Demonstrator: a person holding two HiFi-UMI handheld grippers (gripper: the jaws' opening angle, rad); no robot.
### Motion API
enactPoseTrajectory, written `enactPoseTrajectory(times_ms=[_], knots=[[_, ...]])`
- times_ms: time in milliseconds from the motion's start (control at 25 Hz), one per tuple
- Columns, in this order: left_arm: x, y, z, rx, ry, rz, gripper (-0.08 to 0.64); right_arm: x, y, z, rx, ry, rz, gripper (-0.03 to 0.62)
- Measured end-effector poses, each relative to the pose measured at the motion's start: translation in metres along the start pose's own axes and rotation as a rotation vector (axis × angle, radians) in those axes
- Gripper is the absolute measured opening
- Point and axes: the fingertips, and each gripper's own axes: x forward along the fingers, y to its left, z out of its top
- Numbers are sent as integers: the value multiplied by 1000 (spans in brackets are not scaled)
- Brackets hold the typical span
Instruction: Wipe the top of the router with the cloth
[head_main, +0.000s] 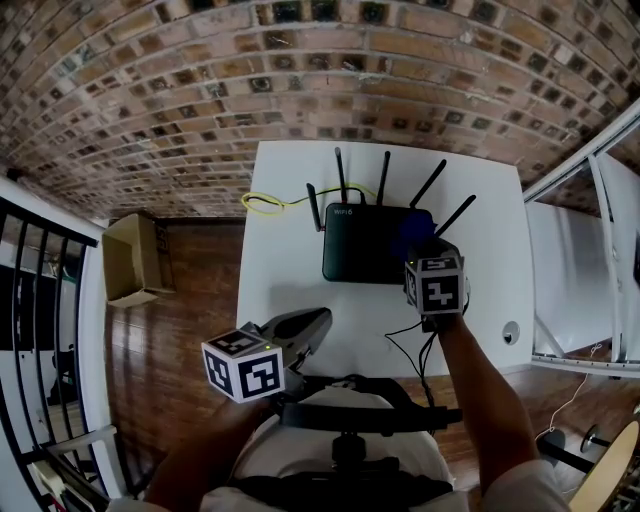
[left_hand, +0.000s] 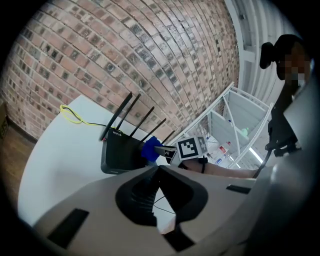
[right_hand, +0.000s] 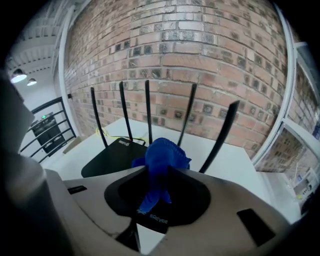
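Nearest to me is my left gripper (head_main: 318, 320), held low over the near edge of the white table (head_main: 290, 270), its marker cube towards my lap and its nose angled a little downward towards the router. Its jaws are drawn together at the tips with nothing between them.

My right forearm reaches forward along the right side, and the right gripper (head_main: 415, 250) tips steeply down over the right end of the router (head_main: 370, 245). Its jaws are narrowed onto a bunched blue cloth (right_hand: 162, 160), which pokes out ahead of the tips. The cloth hangs at the router's right end; whether it touches the top I cannot tell.

The black router lies flat at the table's far middle, and five antennas (right_hand: 148, 107) rise along its back edge, close beyond the cloth. A yellow cable (head_main: 265, 203) loops off its left rear corner. Thin black wires (head_main: 408, 345) trail on the table under my right wrist. A brick wall (head_main: 300, 80) stands behind; a cardboard box (head_main: 130, 260) sits on the wooden floor at left.
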Motion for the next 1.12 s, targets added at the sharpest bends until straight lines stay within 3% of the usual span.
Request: enactPoseTrajectory(times_ms=[320,520,720,880,920,1040,1120], knots=[[-14,9,2,-10,-10,14,12,-9,100,36,-68,-93,229,124],[-25,17,1,-21,-13,22,12,3,154,38,-30,-58,345,124],[-35,23,2,-33,-26,29,12,26,175,9,-23,49,360,124],[-41,29,1,-38,-33,34,12,34,176,-4,-25,68,359,129],[-41,30,1,-40,-33,34,12,34,177,-4,-27,66,359,143],[-42,31,-1,-44,-29,32,12,30,180,5,-42,43,353,271],[-40,29,-1,-43,-24,25,12,28,182,11,-74,23,333,289]])
